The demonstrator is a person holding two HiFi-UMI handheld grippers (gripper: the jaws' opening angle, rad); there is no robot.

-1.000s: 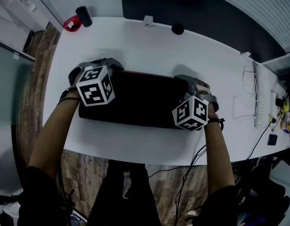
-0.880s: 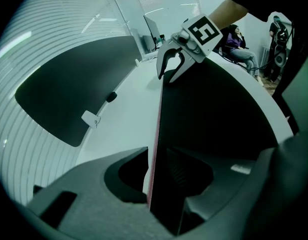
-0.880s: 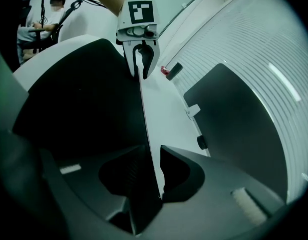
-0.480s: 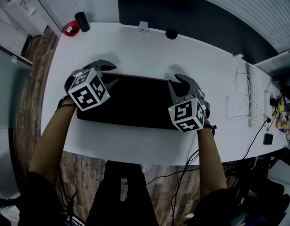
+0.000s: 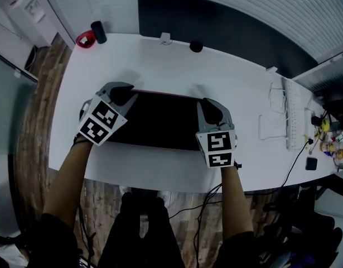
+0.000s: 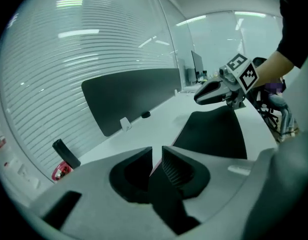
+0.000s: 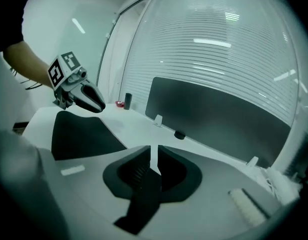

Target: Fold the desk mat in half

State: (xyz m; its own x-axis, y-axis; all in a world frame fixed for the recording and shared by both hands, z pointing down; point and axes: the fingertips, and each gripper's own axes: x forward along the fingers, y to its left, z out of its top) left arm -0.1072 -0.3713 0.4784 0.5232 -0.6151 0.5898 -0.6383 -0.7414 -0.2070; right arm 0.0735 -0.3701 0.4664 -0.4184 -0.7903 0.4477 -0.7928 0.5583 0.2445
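Observation:
The black desk mat point(image 5: 160, 124) with a reddish far edge lies across the white desk point(image 5: 160, 66). My left gripper point(image 5: 122, 94) holds its far left corner and my right gripper point(image 5: 209, 109) its far right corner. Both pairs of jaws have just been closing, with the mat's edge between them. In the left gripper view the dark sheet runs through the narrow gap of the left gripper point(image 6: 157, 151), and the mat point(image 6: 214, 131) stretches off to the right gripper point(image 6: 206, 95). The right gripper view shows the same pinch at the right gripper point(image 7: 151, 158). There the mat point(image 7: 78, 134) hangs raised off the desk.
A dark partition panel point(image 5: 216, 21) stands along the desk's far edge. Near it are a black cylinder point(image 5: 98, 31), a red object point(image 5: 85, 39), a small white stand point(image 5: 165, 38) and a round black thing point(image 5: 196, 47). A white keyboard point(image 5: 293, 116) and cables lie at the right.
Both grippers have risen and rolled, so their marker cubes face differently. The jaws have closed on the mat's far corners, and that edge has come up off the desk.

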